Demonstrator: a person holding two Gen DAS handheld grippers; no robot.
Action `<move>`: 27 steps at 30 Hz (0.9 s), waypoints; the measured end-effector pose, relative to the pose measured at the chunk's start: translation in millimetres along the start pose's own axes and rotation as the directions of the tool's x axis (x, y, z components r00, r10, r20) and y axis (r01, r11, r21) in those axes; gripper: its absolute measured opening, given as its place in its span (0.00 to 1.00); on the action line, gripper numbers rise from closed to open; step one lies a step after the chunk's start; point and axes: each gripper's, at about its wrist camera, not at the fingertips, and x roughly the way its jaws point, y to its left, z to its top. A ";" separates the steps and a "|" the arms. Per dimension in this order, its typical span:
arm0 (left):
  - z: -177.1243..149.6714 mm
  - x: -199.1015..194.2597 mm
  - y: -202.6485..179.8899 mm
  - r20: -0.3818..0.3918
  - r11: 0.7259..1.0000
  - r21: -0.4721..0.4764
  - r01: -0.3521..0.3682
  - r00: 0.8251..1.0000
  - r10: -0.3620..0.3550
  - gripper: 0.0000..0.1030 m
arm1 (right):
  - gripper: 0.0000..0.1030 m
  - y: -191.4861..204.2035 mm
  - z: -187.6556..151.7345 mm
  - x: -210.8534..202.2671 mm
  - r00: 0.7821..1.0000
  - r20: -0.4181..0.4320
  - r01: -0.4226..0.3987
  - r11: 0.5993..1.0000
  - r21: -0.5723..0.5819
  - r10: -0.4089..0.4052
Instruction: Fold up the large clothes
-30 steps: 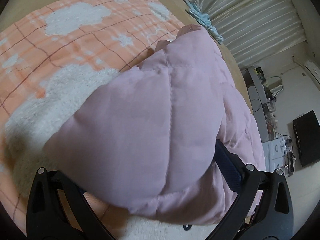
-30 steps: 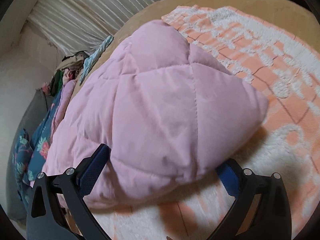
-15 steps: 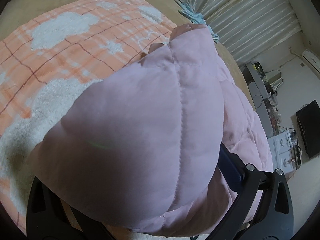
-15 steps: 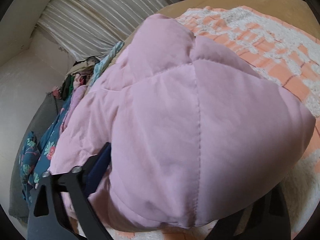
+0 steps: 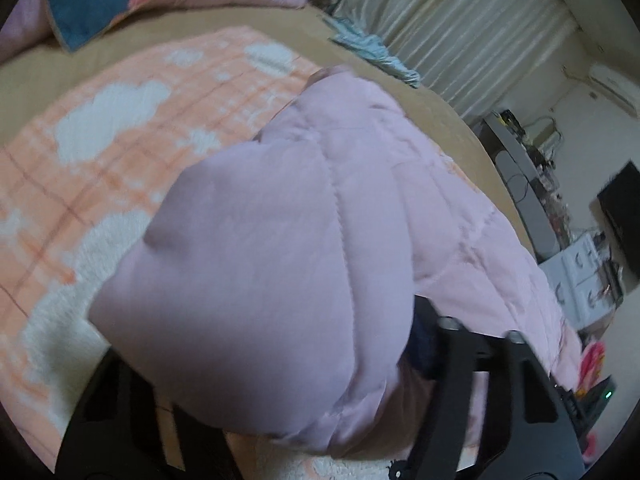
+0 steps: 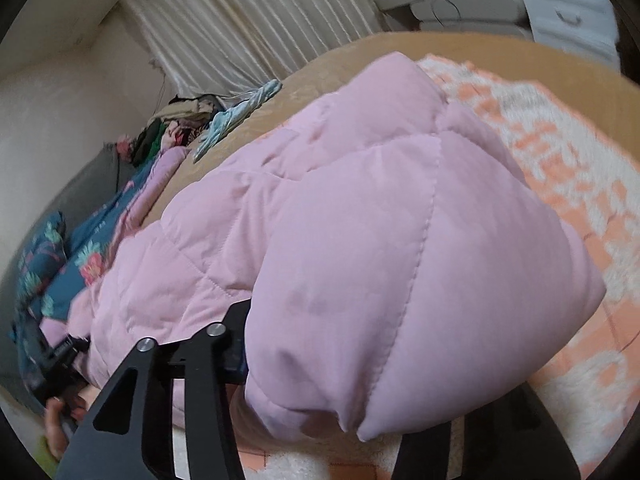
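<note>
A large pink quilted puffer jacket [image 5: 280,248] lies on the bed and fills both views; it also shows in the right wrist view [image 6: 380,240]. My left gripper [image 5: 288,392] has its jaws around a puffy fold of the jacket, which bulges up over them and hides the fingertips. My right gripper [image 6: 360,400] likewise has its jaws around another padded corner, lifted off the blanket. Only the black finger frames show at each side.
An orange plaid blanket with white clouds [image 5: 100,152] covers the tan bed [image 6: 520,52]. A blue floral quilt [image 6: 60,264] and a clothes pile [image 6: 180,120] lie at the bed's far side. Curtains [image 5: 460,20], a desk and drawers stand beyond.
Both grippers have closed in on the jacket's folds and lifted them; the padded fabric has risen over the fingers and both views have tilted up toward the room.
</note>
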 end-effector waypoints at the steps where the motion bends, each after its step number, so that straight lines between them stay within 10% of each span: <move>1: 0.9 -4.2 -5.4 0.010 1.000 0.029 -0.007 1.000 0.006 0.41 | 0.39 5.2 0.6 -2.5 1.000 0.006 0.013 1.000 -0.026 -0.013; 14: -4.2 -67.1 -31.6 0.086 0.974 0.223 -0.042 0.996 0.023 0.30 | 0.32 61.6 -11.6 -65.0 0.995 0.087 0.079 0.951 -0.299 -0.055; 27: -32.1 -114.5 -17.2 0.068 0.968 0.250 -0.025 0.998 0.008 0.30 | 0.32 62.9 -53.5 -124.8 0.996 0.080 0.072 0.950 -0.304 -0.050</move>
